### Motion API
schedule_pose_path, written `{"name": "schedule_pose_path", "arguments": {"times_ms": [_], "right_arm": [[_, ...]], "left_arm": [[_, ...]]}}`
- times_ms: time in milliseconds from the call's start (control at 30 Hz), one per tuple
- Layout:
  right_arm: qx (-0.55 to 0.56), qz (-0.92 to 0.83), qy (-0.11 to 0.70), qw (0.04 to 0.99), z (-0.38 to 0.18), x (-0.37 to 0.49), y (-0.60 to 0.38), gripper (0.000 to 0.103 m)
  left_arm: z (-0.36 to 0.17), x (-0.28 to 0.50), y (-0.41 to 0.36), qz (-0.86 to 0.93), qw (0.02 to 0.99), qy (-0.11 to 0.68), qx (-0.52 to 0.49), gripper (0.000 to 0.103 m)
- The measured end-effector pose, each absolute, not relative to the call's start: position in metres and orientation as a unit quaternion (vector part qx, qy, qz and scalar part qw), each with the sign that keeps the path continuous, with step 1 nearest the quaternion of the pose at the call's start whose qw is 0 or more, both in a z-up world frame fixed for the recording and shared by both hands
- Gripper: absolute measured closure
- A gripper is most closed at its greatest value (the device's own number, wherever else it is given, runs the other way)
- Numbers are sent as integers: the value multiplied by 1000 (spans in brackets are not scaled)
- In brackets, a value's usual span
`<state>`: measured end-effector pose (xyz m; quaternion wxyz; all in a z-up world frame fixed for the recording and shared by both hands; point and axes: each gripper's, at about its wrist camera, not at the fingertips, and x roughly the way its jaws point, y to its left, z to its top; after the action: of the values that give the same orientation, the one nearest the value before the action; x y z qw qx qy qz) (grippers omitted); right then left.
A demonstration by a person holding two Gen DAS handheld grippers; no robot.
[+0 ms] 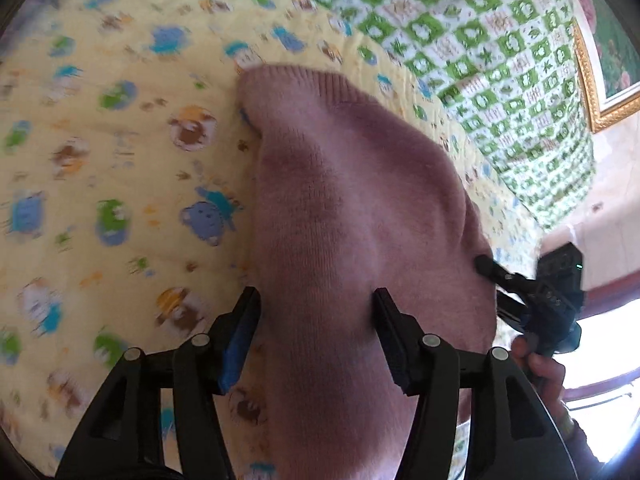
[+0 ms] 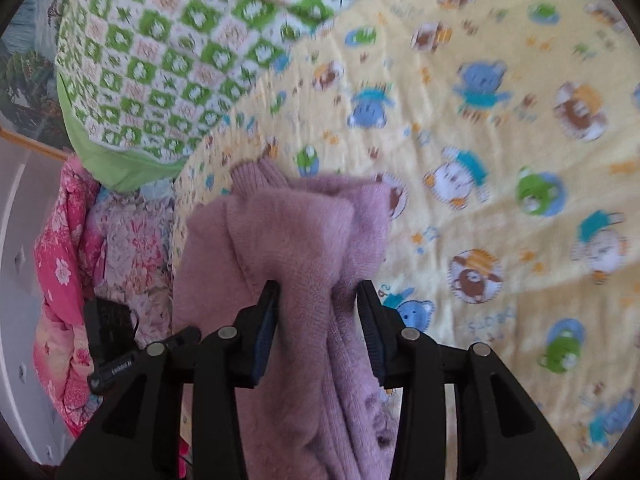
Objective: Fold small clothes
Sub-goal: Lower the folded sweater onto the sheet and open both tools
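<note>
- the pink knit sweater (image 1: 352, 208) is hanging above the yellow cartoon-print bedsheet (image 1: 120, 184), held up between the two grippers, with its ribbed hem (image 1: 304, 76) at the far end in the left wrist view.
- the left gripper (image 1: 318, 308) is straddling the sweater; knit fabric is filling the gap between its two black fingers, and the jaws are standing fairly wide, so i cannot tell whether they are pinching the cloth or just sitting around it.
- the right gripper (image 2: 318, 300) is clamping a bunched fold of the sweater (image 2: 288, 248), the fabric being squeezed between both pads and spilling down toward the camera.
- in the left wrist view, the right gripper (image 1: 492, 268) is showing at the sweater's right edge, its tips touching the knit, with the person's right hand (image 1: 540, 368) wrapped around its handle.
- a ribbed cuff (image 2: 256, 178) is sticking up from the far side of the bunched sweater.
- a green and white patterned quilt (image 2: 168, 48) is lying on the sheet beyond the sweater.
- pink floral bedding (image 2: 80, 248) is piled to the left of the sweater in the right wrist view.
- a gold picture frame (image 1: 592, 80) is hanging beyond the quilt.
</note>
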<state>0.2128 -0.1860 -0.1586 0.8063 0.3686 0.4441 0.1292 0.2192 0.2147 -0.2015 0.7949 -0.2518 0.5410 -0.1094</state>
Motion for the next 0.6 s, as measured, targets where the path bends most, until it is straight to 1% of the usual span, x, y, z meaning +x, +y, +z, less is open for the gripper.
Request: {"name": "schedule_pose_path", "arguments": {"times_ms": [133, 300, 433, 600], "right_arm": [[349, 123, 416, 831, -129, 190, -186, 62], [282, 137, 429, 847, -106, 150, -157, 62], [258, 137, 462, 837, -121, 116, -144, 62], [264, 128, 494, 818, -153, 90, -137, 62]], "left_arm": [[-182, 191, 211, -100, 809, 530, -233, 45], [-170, 158, 197, -101, 815, 535, -198, 45], [-178, 133, 196, -105, 803, 551, -200, 44], [-202, 102, 199, -110, 780, 575, -222, 45]]}}
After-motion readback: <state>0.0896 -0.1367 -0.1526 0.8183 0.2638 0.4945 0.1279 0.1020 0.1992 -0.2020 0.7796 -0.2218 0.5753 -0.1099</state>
